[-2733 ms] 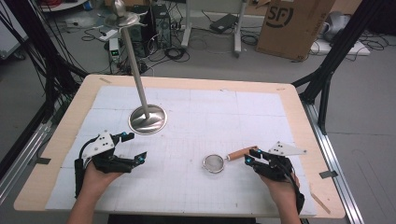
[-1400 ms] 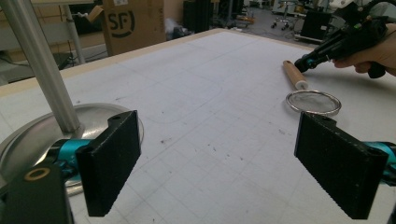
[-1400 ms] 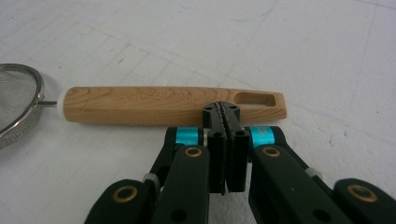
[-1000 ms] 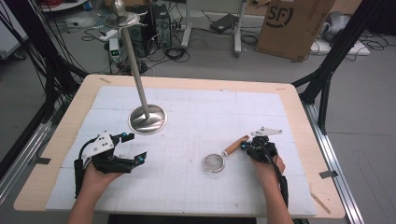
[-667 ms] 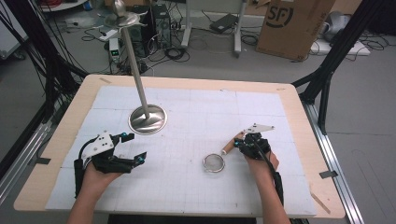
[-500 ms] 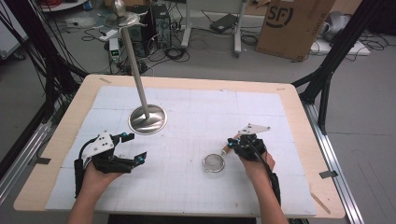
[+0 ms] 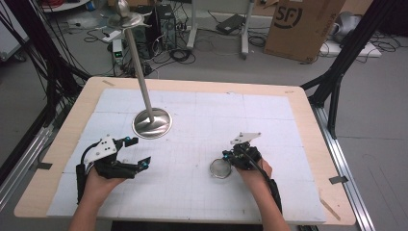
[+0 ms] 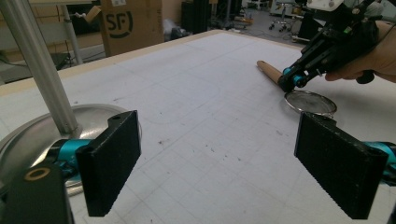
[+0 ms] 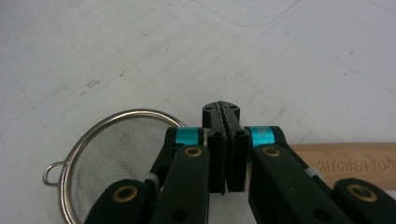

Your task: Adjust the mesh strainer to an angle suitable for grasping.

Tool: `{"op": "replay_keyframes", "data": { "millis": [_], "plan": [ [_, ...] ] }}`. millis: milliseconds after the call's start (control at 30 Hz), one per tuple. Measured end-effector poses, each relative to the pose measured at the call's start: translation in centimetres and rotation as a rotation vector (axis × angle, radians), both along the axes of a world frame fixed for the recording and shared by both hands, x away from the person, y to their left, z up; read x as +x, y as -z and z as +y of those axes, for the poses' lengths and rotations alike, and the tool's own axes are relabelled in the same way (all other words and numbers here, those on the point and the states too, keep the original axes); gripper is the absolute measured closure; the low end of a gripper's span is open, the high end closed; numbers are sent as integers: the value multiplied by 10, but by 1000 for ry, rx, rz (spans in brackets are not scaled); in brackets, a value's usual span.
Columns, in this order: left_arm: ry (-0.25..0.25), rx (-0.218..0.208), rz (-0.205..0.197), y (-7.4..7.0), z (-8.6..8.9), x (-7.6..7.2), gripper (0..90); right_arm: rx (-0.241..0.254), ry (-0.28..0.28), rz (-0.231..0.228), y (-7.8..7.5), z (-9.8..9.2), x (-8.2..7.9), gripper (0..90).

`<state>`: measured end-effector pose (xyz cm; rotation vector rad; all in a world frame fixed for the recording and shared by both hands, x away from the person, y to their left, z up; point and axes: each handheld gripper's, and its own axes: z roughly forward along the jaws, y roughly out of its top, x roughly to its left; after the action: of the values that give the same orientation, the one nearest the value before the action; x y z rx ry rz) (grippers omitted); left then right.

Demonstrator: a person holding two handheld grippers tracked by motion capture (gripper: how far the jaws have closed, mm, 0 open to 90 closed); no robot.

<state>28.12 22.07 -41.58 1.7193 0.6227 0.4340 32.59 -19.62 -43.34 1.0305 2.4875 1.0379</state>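
1. Since the earliest frame, the right hand-held gripper (image 7: pixel 234 157) has travelled leftward across the counter (image 7: pixel 308 125) and now stands over the strainer (image 7: pixel 220 169); the left hand-held gripper (image 7: pixel 135 153) has kept its place.
2. Right hand-held gripper: jaws pressed together, with nothing visibly clamped between them. Whether they touch the strainer's neck cannot be told.
3. Left hand-held gripper: jaws wide apart, empty.
4. Key relation: the strainer lies flat directly beneath the right hand-held gripper; in the right gripper view the mesh bowl (image 9: pixel 112 154) lies to the left of the jaws and the wooden handle (image 9: pixel 355 161) to the right, so its long axis runs across them.
5. The right hand is far nearer; the left is well apart, near the metal stand (image 7: pixel 152 122).
6. Appearance: round wire mesh, steel rim with a small loop, pale printed handle.
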Motion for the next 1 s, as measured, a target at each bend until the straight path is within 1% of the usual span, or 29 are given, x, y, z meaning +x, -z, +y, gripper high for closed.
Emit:
{"op": "replay_keyframes", "data": {
  "millis": [33, 200, 333, 500, 667, 833, 867, 967, 1000],
  "plan": [
    [2, 0, 0, 0, 0, 0, 151, 3, 2, -7, 1, 0, -1, 892],
    [-1, -3, -2, 0, 0, -1, 151, 1, 2, -2, -1, -3, -4, 892],
    [2, -3, 1, 0, 0, 0, 151, 8, -6, 16, -2, -8, -7, 893],
    [4, 1, 0, 0, -1, 0, 151, 1, -18, 3, -1, -6, -5, 895],
    [1, -2, -1, 0, 0, -1, 151, -6, -21, 7, -3, -7, -7, 896],
    [4, -4, 0, 0, -1, -1, 151, -26, -42, 19, -5, -13, -15, 895],
    [3, -5, -2, -1, 0, -1, 151, -36, -50, 26, -6, -16, -18, 895],
    [3, -5, -3, -1, 0, -1, 151, -36, -53, 30, -6, -20, -23, 896],
    [3, -5, -3, -1, 0, -1, 151, -20, -61, 34, -6, -27, -27, 895]
  ]
}}
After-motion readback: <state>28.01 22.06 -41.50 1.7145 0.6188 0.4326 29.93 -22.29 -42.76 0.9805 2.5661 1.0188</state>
